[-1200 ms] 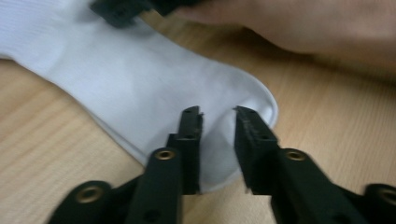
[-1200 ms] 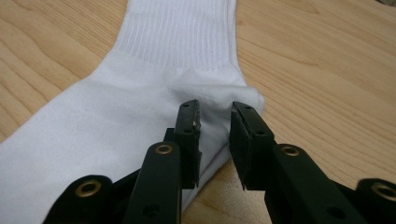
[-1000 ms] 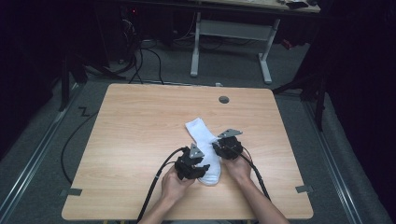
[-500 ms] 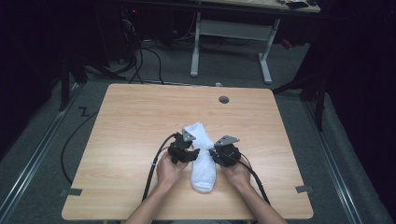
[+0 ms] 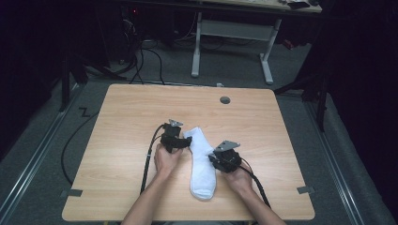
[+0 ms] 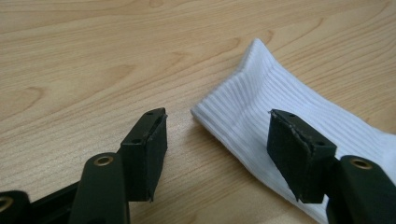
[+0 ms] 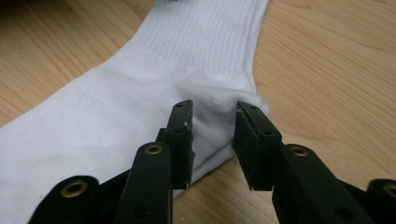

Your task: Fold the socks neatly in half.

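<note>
A white sock (image 5: pixel 202 174) lies flat and lengthwise on the wooden table (image 5: pixel 281 131), cuff far, toe near. My left gripper (image 5: pixel 187 140) is at the cuff's left corner. In the left gripper view, the left gripper (image 6: pixel 217 122) is open, and its jaws have just been opening. The ribbed cuff corner (image 6: pixel 254 91) lies loose between them, and the right-hand pad hovers over the sock. My right gripper (image 5: pixel 214 158) is at the sock's right edge. In the right gripper view, the right gripper (image 7: pixel 214 111) is shut on a bunched fold of the heel (image 7: pixel 211 122).
A round cable hole (image 5: pixel 225 100) sits near the table's far edge. Cables trail from both grippers toward the near edge. Grey tape tabs (image 5: pixel 71 192) mark the near corners. A white desk frame (image 5: pixel 230 42) and floor cables stand beyond the table.
The sock has swung from a slant to straight and slid toward the near edge. The left gripper moved away and left to the cuff, and its jaws spread. The right gripper drew slightly nearer.
</note>
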Tool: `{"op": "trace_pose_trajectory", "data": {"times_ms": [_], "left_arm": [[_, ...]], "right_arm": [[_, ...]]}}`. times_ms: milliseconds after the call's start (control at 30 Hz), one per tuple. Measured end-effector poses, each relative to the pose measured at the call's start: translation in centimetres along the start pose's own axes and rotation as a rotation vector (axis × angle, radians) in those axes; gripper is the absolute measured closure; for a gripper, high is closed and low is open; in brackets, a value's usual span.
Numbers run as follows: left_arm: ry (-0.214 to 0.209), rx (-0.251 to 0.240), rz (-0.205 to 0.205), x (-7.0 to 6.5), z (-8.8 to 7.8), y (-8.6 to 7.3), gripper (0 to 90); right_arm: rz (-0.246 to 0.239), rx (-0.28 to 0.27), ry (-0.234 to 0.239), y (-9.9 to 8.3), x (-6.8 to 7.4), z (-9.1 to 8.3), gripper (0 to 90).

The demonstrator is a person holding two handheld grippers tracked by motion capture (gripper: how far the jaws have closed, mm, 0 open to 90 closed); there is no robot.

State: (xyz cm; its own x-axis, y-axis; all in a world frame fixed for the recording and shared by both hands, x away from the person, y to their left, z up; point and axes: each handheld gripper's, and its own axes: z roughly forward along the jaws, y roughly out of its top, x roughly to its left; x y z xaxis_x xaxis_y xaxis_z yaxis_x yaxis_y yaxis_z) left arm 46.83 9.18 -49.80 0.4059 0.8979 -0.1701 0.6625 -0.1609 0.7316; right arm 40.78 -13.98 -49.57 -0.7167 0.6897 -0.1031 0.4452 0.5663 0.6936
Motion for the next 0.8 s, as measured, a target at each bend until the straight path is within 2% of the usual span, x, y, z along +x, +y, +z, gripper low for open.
{"op": "trace_pose_trajectory", "data": {"times_ms": [167, 200, 267, 333, 367, 433, 500, 600, 700, 800], "left_arm": [[-0.019, -0.016, -0.025, 0.2, -0.3, 0.2, 36.4], [-0.019, -0.013, -0.019, 0.2, -0.4, 0.3, 36.3], [-0.011, 0.045, 0.011, 0.0, -0.1, 1.1, 31.8], [0.007, 0.043, 0.043, -0.4, -0.1, 1.8, 32.2], [0.005, 0.034, 0.046, -0.5, 0.0, 2.1, 32.2], [0.004, 0.054, 0.059, -0.7, 0.5, 2.7, 32.2], [-0.001, 0.041, 0.054, -0.7, 1.0, 2.9, 33.0], [-0.005, 0.078, 0.053, -0.9, 2.0, 3.3, 33.1], [-0.01, 0.075, 0.066, -1.2, 2.6, 3.5, 36.3], [-0.001, 0.103, 0.086, -1.4, 3.2, 3.8, 37.6]], "right_arm": [[-0.002, -0.008, 0.003, -0.2, 0.2, -0.1, 67.6], [-0.007, -0.008, 0.003, -0.2, 0.3, -0.1, 67.7], [-0.008, -0.009, 0.005, -0.2, 0.3, -0.1, 67.7], [-0.005, -0.007, 0.01, -0.2, 0.2, -0.1, 67.7], [-0.004, -0.008, 0.01, -0.2, 0.2, -0.1, 67.7], [-0.001, -0.012, 0.011, -0.2, 0.2, -0.1, 67.7], [-0.001, -0.016, 0.012, -0.3, 0.2, -0.1, 67.7], [0.0, -0.017, 0.016, -0.3, 0.1, -0.1, 67.7], [-0.002, -0.019, 0.019, -0.4, 0.1, -0.1, 68.3], [-0.002, -0.02, 0.027, -0.4, 0.0, -0.1, 69.3]]}}
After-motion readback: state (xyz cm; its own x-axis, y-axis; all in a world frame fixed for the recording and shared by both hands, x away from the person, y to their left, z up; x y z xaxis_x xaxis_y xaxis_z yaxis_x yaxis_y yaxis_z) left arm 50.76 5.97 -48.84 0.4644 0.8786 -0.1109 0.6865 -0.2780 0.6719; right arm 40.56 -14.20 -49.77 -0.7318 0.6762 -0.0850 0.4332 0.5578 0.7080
